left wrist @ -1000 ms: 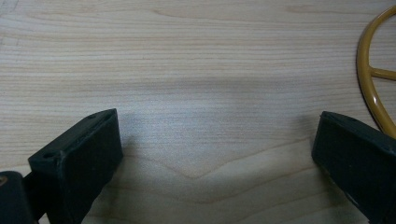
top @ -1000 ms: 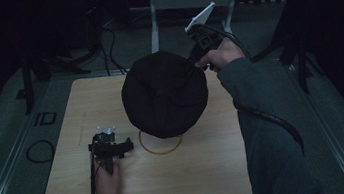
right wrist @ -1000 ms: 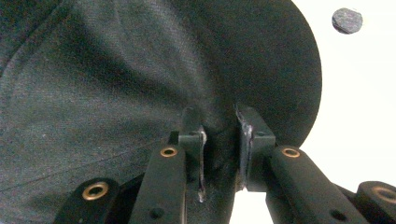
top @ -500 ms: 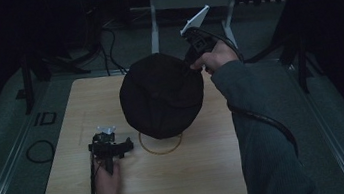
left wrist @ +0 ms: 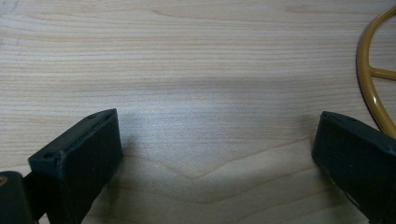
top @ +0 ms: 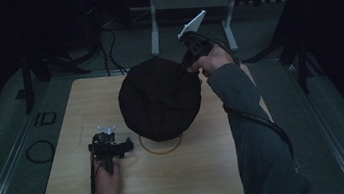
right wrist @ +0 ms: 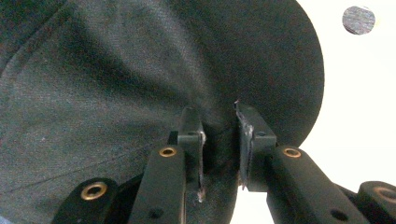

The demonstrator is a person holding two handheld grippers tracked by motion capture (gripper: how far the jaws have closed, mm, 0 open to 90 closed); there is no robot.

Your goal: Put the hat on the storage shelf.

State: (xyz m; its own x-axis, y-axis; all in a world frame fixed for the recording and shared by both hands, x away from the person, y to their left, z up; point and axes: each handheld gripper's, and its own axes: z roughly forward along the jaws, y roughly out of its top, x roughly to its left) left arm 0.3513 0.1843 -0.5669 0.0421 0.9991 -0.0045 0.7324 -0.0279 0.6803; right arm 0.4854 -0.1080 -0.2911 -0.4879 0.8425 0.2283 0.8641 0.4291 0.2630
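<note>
Your right gripper has its jaws drawn narrow and pinched on a fold at the brim of the black hat; the cloth sits between both pads in the right gripper view. From that grip the hat hangs to the left of and nearer than the jaws, crown side facing up and toward you, lifted clear of the surface. Directly beneath its near edge lies the yellow ring stand, flat on the surface; that is the relation any lowering turns on, in my judgement: the hat is nearly above the ring but offset toward the far side. The hat is round, so no long axis is evident.

Your left gripper rests low at the near left, jaws wide with nothing between them, just left of the ring. It is the nearer gripper to the stand.
</note>
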